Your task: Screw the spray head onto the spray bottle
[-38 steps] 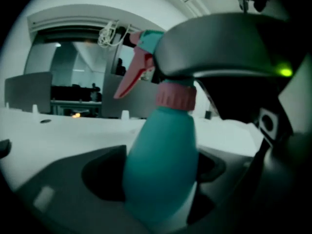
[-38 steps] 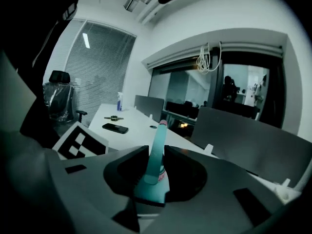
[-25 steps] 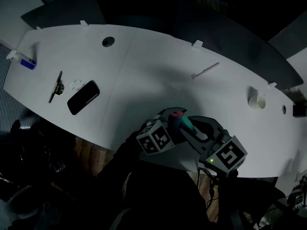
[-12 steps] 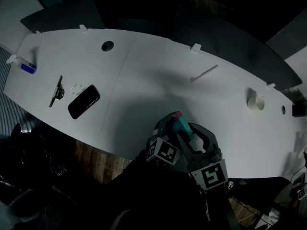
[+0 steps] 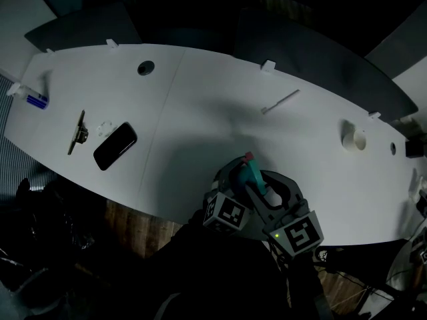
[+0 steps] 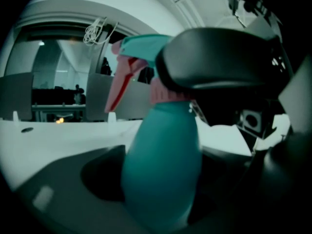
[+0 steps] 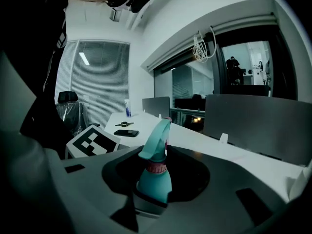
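Both angled inward: left gripper [image 5: 235, 177] fingers clamp spray bottle [image 6: 161, 179], right gripper [image 5: 264, 186] fingers clasp spray head [image 7: 157, 135].

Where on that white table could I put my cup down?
Widest bare patch: mid-table, between the phone and the white stick. Another: between that stick and the white round object. Crowded: near edge round the spray bottle.

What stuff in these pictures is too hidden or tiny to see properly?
- The spray bottle's bottom: cut off low in the left gripper view; in the head view the left gripper and right gripper cover it.
- The threads: every view, the pink collar hides them.
- The small white bits beside the phone: head view, too small to name.
- The back of the spray head: left gripper view, the right gripper's dark jaw covers it.
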`<act>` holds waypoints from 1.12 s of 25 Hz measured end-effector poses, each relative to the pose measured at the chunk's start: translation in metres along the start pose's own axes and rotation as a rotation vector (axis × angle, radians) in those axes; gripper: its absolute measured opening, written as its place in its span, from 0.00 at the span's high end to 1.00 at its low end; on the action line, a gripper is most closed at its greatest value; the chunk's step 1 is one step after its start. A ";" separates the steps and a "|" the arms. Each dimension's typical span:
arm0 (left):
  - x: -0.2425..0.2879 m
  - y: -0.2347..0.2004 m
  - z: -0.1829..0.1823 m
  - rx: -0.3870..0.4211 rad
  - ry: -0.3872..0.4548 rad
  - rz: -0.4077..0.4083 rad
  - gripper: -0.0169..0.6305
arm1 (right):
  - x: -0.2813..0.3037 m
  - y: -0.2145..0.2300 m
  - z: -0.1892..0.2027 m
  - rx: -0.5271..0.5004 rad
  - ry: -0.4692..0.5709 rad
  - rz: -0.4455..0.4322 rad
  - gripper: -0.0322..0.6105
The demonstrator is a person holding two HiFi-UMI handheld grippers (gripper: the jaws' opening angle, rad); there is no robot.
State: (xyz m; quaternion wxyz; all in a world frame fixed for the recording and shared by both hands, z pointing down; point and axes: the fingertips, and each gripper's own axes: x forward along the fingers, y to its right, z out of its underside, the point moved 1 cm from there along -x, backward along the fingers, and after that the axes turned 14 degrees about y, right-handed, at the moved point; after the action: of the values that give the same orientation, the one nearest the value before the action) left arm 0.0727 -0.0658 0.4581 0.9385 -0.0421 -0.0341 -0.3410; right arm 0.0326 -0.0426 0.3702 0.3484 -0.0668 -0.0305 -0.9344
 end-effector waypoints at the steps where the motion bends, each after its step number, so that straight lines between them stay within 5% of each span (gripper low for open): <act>1: 0.000 0.000 0.000 0.000 0.003 -0.001 0.35 | 0.000 0.000 0.000 -0.025 -0.001 -0.006 0.74; 5: -0.001 0.000 -0.002 0.004 0.027 -0.011 0.35 | -0.006 -0.005 0.003 -0.166 0.111 0.010 0.75; 10: -0.002 0.001 -0.003 -0.013 0.077 0.041 0.34 | -0.007 -0.004 0.005 -0.142 0.228 0.032 0.75; 12: -0.007 0.001 -0.003 0.004 0.066 0.155 0.32 | -0.006 -0.007 0.006 -0.111 0.209 -0.003 0.75; 15: -0.013 0.004 0.006 0.042 -0.061 0.427 0.21 | -0.004 -0.007 0.006 -0.085 0.192 -0.083 0.75; 18: -0.010 0.016 0.007 0.026 -0.097 0.564 0.36 | -0.004 -0.003 0.003 -0.068 0.199 -0.111 0.75; 20: -0.008 0.015 0.004 0.009 -0.054 0.465 0.36 | -0.005 -0.001 -0.002 -0.100 0.227 -0.082 0.75; 25: -0.008 -0.002 -0.003 -0.017 0.055 -0.091 0.37 | -0.011 0.000 0.001 -0.096 0.235 0.138 0.75; 27: -0.010 -0.001 -0.001 -0.015 0.084 -0.185 0.37 | -0.014 0.000 0.004 -0.076 0.232 0.150 0.75; 28: -0.011 0.000 0.000 -0.019 0.098 -0.170 0.36 | -0.015 -0.001 0.005 -0.067 0.231 0.131 0.75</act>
State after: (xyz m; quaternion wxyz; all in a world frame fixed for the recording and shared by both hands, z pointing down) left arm 0.0649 -0.0588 0.4568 0.9063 -0.0310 0.0116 -0.4213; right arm 0.0433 -0.0314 0.3730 0.4076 0.0275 0.0456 -0.9116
